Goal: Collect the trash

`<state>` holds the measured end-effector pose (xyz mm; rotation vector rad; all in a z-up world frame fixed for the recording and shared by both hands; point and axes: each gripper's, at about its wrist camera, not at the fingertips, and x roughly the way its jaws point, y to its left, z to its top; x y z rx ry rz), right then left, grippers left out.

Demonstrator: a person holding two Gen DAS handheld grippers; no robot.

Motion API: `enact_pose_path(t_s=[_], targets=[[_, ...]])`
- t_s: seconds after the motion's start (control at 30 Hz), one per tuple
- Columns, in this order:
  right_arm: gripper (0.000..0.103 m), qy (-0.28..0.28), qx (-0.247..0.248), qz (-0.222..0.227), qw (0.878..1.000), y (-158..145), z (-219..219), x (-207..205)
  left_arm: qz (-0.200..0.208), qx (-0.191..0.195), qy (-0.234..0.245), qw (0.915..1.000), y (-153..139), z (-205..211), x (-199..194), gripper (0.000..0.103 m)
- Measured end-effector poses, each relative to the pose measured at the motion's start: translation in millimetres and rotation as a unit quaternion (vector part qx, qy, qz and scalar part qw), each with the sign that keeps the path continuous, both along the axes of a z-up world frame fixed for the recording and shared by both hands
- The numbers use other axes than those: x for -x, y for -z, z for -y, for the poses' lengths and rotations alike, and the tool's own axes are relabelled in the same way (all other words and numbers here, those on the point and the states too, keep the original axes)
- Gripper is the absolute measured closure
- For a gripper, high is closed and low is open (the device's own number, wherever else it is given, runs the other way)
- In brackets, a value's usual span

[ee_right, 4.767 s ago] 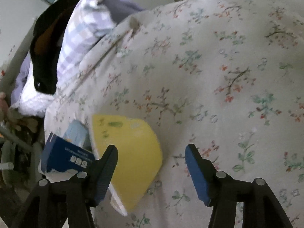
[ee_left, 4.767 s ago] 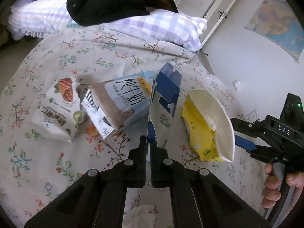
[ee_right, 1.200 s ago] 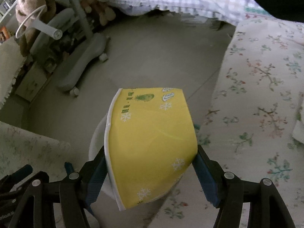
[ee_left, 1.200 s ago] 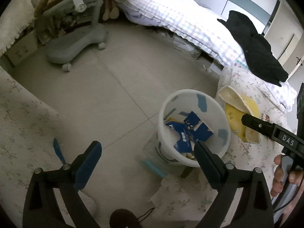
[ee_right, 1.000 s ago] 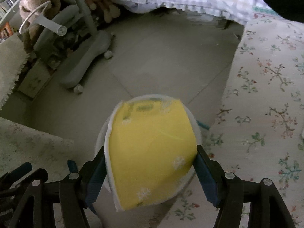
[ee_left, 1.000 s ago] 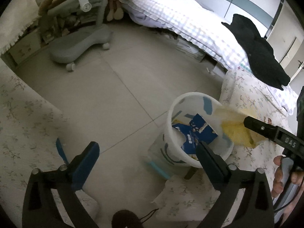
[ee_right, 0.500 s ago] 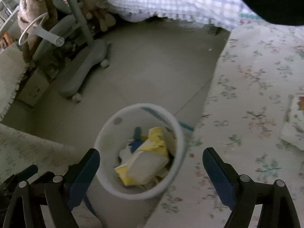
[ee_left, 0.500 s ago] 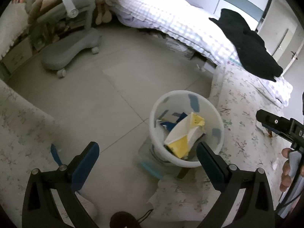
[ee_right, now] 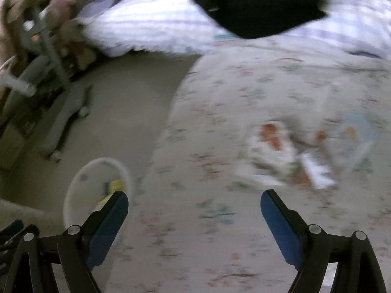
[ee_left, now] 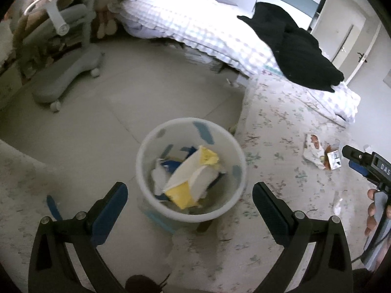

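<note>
Both hand-held grippers we hold stand wide apart and empty: left hand-held gripper (ee_left: 190,196) above the bin (ee_left: 146,166), right hand-held gripper (ee_right: 194,206), its jaws just opened, over the bed (ee_right: 244,92). Yellow pack (ee_left: 193,178) lies in the bin; wrappers (ee_right: 276,156) lie far right on the bed.

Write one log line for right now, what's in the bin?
bin: yellow wrapper, blue carton | bed: snack bag | left gripper: open | right gripper: open
</note>
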<state>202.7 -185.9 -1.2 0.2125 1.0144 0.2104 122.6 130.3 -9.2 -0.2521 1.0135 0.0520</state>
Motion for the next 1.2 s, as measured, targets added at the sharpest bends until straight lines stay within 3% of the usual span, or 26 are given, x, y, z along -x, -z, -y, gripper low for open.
enact_pose_path(t_s=[0.27, 0.6, 0.8, 0.97, 1.2], targets=[[0.011, 0.124, 0.015, -0.03, 0.992, 14, 81, -18, -0.002, 0.008, 0.019, 0.9998, -2, 38, -21, 0.0], [0.011, 0.164, -0.022, -0.04, 0.985, 37, 107, -50, -0.004, 0.013, 0.036, 0.9993, 6, 88, -57, 0.0], [0.012, 0.175, -0.046, -0.069, 0.981, 63, 115, -65, -0.006, 0.016, 0.047, 0.9987, 16, 113, -77, 0.0], [0.027, 0.186, -0.118, -0.101, 0.97, 78, 135, -62, -0.021, 0.048, 0.063, 0.9966, 28, 138, -92, 0.0], [0.04, 0.188, -0.148, -0.086, 0.967, 55, 160, -45, -0.028, 0.051, 0.111, 0.9921, 37, 191, -103, 0.0]])
